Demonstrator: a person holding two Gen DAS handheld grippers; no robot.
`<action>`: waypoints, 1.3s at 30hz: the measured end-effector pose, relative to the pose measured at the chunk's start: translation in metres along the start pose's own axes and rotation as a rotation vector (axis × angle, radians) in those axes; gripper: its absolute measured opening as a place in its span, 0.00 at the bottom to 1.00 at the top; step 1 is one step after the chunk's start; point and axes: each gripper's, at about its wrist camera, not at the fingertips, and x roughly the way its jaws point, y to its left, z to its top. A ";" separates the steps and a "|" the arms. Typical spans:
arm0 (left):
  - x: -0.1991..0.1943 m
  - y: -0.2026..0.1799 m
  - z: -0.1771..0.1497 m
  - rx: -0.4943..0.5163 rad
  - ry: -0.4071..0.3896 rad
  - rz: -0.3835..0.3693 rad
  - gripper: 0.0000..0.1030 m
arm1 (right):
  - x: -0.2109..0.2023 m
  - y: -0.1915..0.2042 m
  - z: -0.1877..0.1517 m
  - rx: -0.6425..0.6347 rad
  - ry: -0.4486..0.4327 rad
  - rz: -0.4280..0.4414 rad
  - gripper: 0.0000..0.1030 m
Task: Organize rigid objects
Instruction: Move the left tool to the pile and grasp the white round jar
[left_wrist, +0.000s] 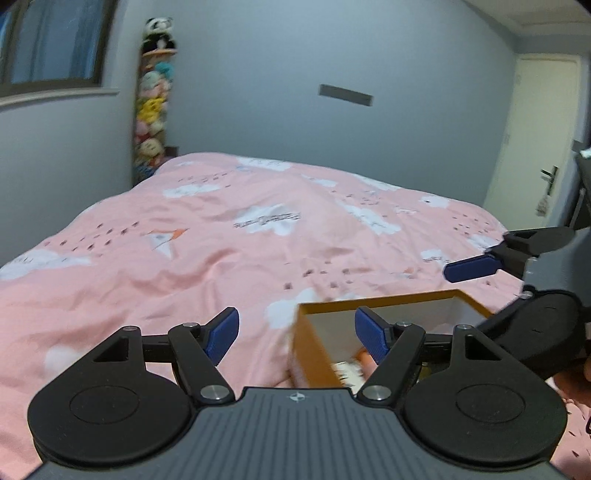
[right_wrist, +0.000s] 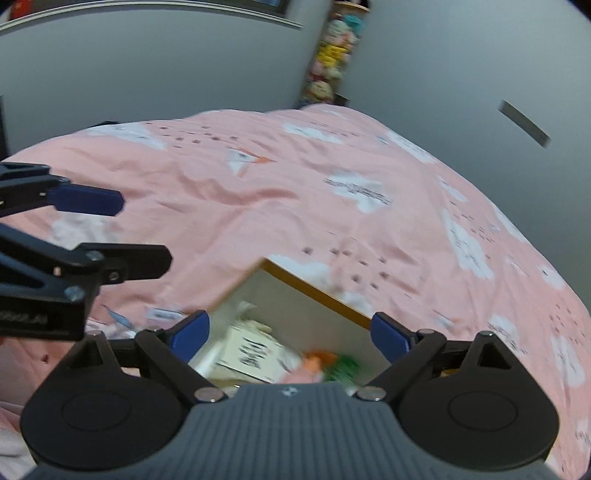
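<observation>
**A:** How far along does the tidying look?

**B:** Near its end, I'd judge. The orange box (right_wrist: 314, 291) sits open on the pink quilt (right_wrist: 295, 192), close to the bed's near edge, and things already lie inside it — a white carton with black lettering (right_wrist: 255, 354), something orange (right_wrist: 317, 360) and something green (right_wrist: 345, 365), all blurred. I can't name them beyond that.

**A:** Anything left out on the bed?

**B:** Not that I can see. The far edge, the far corners and the middle of the quilt carry only its cloud print. Left of the box, at the near edge, some pale patterned fabric (right_wrist: 122, 319) shows, too blurred to tell what it is. What lies below the cameras is hidden, so I won't rule out a stray piece.

**A:** And the grippers?

**B:** The left gripper (left_wrist: 297, 334) stands wide apart with nothing between its pads; its right-hand pad hangs in front of the box's open top, the other over bare quilt. The right gripper (right_wrist: 290, 332) is wide too — its jaws are opening at this moment — and it holds nothing; the box contents show through the gap, below the pads rather than pressed by them.

**A:** So what remains?

**B:** Perhaps only a check for leftovers. No lid is in view, so whether the box gets closed I can't say.
</observation>
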 end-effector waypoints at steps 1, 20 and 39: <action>-0.001 0.008 -0.001 -0.017 0.007 0.010 0.82 | 0.001 0.005 0.003 -0.018 -0.003 0.012 0.90; 0.021 0.070 -0.046 0.050 0.410 -0.036 0.55 | 0.061 0.090 0.036 -0.437 0.092 0.182 0.77; 0.097 0.058 -0.093 0.010 0.610 -0.017 0.72 | 0.117 0.103 0.029 -0.718 0.333 0.342 0.76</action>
